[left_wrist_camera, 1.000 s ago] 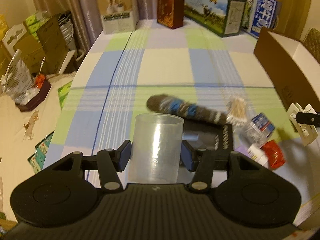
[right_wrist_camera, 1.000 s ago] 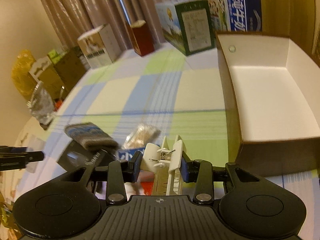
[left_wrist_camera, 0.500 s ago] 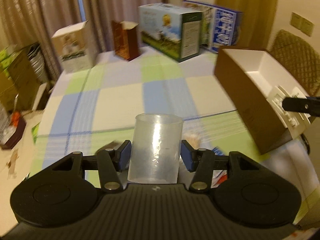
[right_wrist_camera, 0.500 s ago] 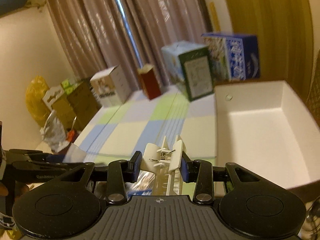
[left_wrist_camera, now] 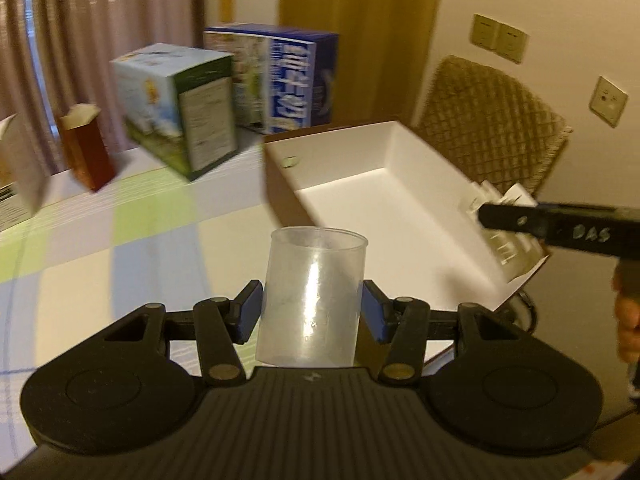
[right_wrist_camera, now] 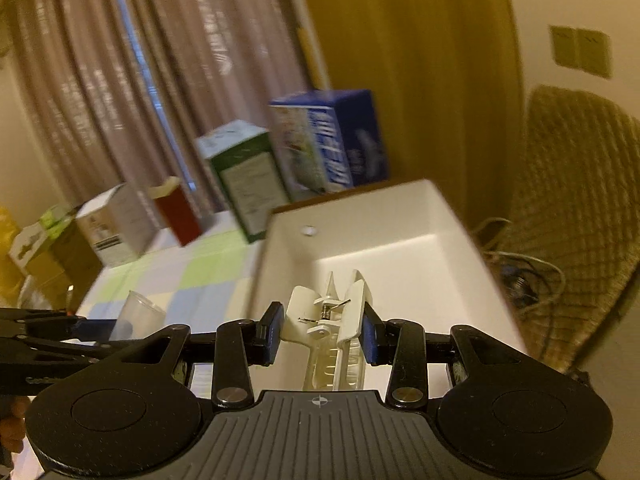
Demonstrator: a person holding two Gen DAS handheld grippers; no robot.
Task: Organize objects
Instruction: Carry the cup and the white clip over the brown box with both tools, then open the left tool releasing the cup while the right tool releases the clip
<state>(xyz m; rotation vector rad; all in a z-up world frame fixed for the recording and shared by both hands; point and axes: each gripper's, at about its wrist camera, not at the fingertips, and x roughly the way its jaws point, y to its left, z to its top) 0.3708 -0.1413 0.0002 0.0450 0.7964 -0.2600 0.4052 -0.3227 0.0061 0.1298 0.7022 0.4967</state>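
My left gripper [left_wrist_camera: 312, 314] is shut on a clear plastic measuring cup [left_wrist_camera: 312, 292], held upright above the checked tablecloth, just short of the near left corner of the open brown box with a white inside [left_wrist_camera: 372, 200]. My right gripper [right_wrist_camera: 322, 334] is shut on a white plastic clip [right_wrist_camera: 336, 332] and holds it over the box's [right_wrist_camera: 400, 256] near end. The clip [left_wrist_camera: 500, 224] and right gripper also show in the left wrist view over the box's right rim. The cup [right_wrist_camera: 138, 316] shows at left in the right wrist view.
Cartons stand along the table's far edge: a green and white one [left_wrist_camera: 180, 104], a blue one [left_wrist_camera: 288, 80], a small red-brown one [left_wrist_camera: 86, 152]. A wicker chair [left_wrist_camera: 492, 120] stands behind the box. Curtains hang at the back.
Both grippers have lifted and swung right toward the box, carrying the cup and the clip. The loose items on the table have dropped out of view.
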